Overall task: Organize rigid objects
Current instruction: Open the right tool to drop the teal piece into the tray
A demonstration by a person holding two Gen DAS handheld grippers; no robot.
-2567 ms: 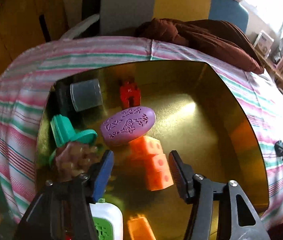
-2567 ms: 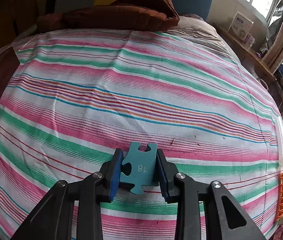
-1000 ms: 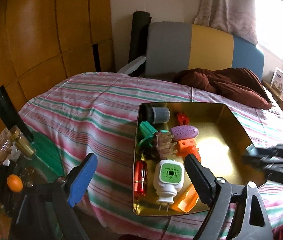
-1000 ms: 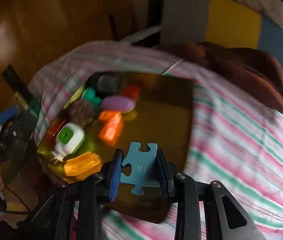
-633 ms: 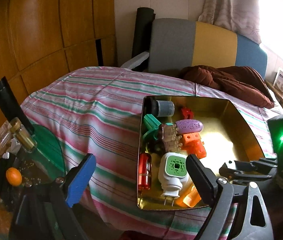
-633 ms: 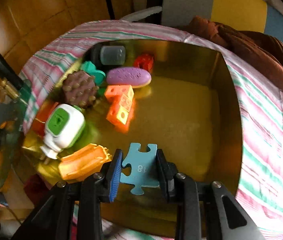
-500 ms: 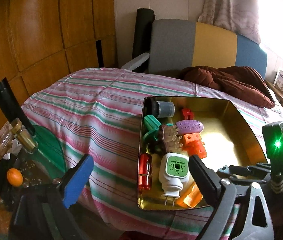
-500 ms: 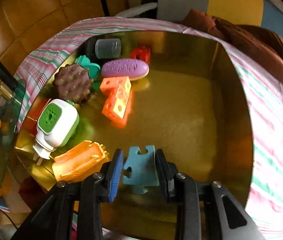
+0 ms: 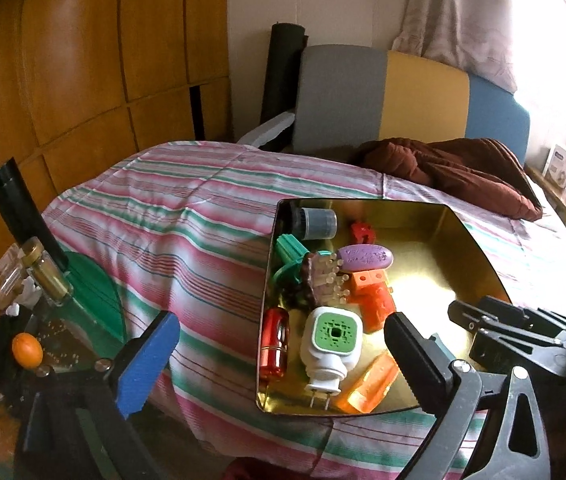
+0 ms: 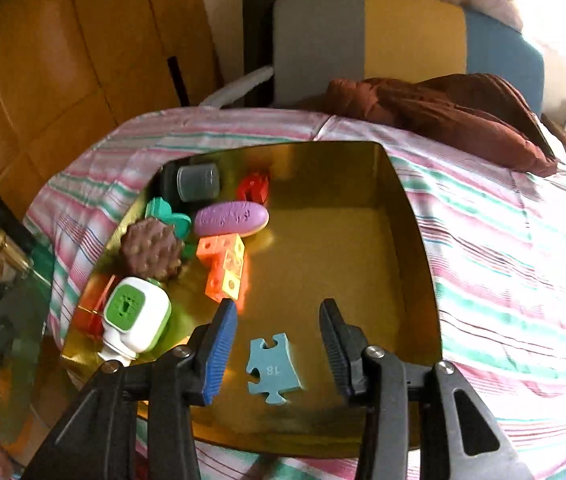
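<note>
Right gripper (image 10: 279,340) spread apart, empty, hovering over near edge of gold tray (image 10: 415,216); blue puzzle piece (image 10: 273,362) lying flat on tray floor between fingers, touching neither. Left gripper (image 9: 283,354) wide apart, empty, off tray's near-left corner. Along tray's left edge: white-green plug (image 10: 135,318), orange blocks (image 10: 223,266), purple oval (image 10: 232,217), grey cap (image 10: 198,181).

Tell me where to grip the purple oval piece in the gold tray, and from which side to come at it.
Judging by the right wrist view, take the purple oval piece across its narrow middle, coming from above. It lies flat and its long axis runs left-right, so the short width suits the right gripper, now open. The orange cubes crowd its near side and the teal piece its left end, so avoid the ends.
</note>
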